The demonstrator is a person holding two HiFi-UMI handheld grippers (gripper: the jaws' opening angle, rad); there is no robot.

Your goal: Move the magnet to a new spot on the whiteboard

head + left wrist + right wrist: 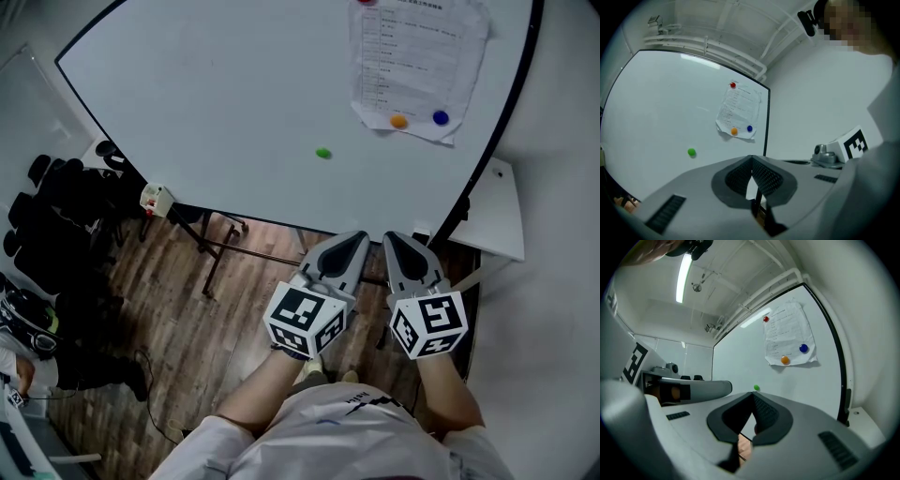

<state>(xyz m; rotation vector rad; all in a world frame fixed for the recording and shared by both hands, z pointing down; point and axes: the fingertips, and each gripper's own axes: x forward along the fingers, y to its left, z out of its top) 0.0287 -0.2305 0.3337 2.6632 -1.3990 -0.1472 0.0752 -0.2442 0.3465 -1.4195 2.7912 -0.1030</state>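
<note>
A small green magnet [323, 153] sits alone on the whiteboard [216, 94], left of and below a printed sheet [417, 56]. An orange magnet [399, 121], a blue magnet [440, 117] and a red magnet [733, 85] pin that sheet. Both grippers hang side by side below the board's lower edge, well short of it. My left gripper [354, 236] is shut and holds nothing; its view shows the green magnet [691, 152] far ahead. My right gripper [395, 237] is also shut and empty, with the green magnet [756, 387] just above its jaw tips in its view.
Black office chairs [56, 216] stand at the left, near the board's stand [220, 246] and a small white box [156, 198]. A white table [497, 211] is at the right. Another person [28, 342] is at the lower left on the wooden floor.
</note>
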